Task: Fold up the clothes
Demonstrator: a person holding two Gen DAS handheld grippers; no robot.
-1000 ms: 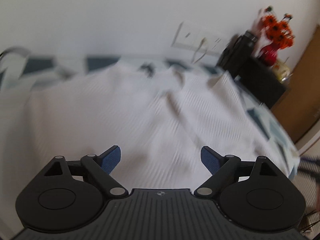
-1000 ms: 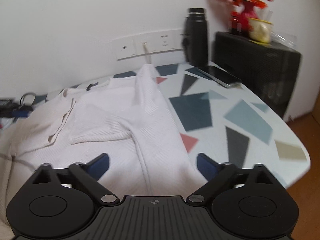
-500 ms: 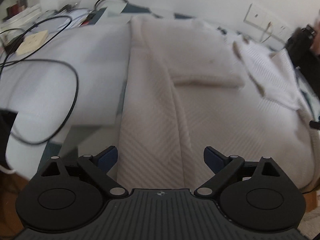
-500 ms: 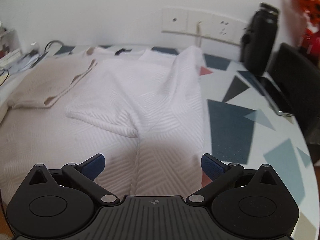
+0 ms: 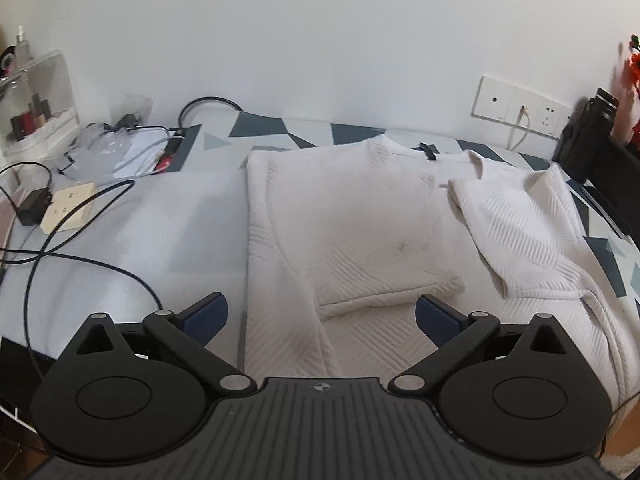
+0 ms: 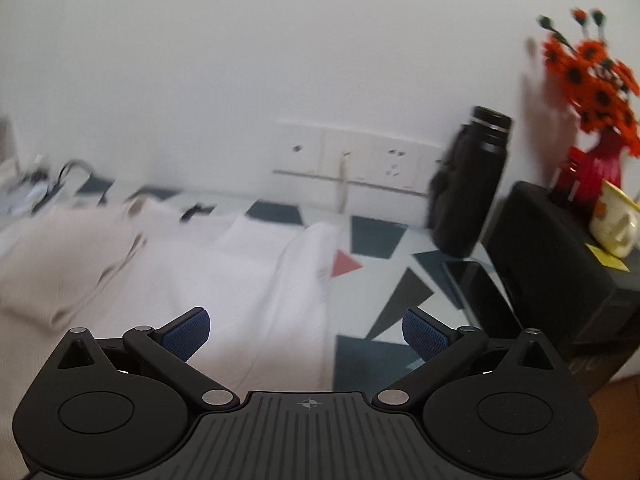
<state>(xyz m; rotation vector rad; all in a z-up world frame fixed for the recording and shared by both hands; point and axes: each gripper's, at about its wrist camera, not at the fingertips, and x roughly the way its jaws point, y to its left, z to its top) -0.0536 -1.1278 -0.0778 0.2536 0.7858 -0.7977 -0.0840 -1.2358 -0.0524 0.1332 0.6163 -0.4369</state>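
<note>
A white ribbed garment (image 5: 352, 240) lies spread on the patterned table, both sleeves folded in over its body; the left sleeve's cuff (image 5: 392, 294) lies just beyond the fingertips. My left gripper (image 5: 321, 316) is open and empty, above the garment's near part. The garment (image 6: 240, 276) also shows blurred in the right wrist view. My right gripper (image 6: 306, 332) is open and empty, above the garment's right edge.
Cables (image 5: 80, 248), a power strip (image 5: 68, 208) and clutter lie at the table's left. A black bottle (image 6: 472, 184), a phone (image 6: 476, 292), a black box (image 6: 560, 272) with a cup and orange flowers (image 6: 592, 76) stand at the right. Wall sockets (image 6: 352, 156) are behind.
Both grippers have swung their views: the left now faces the wall squarely over the garment, the right has turned right toward the bottle and box. Both stay open and empty.
</note>
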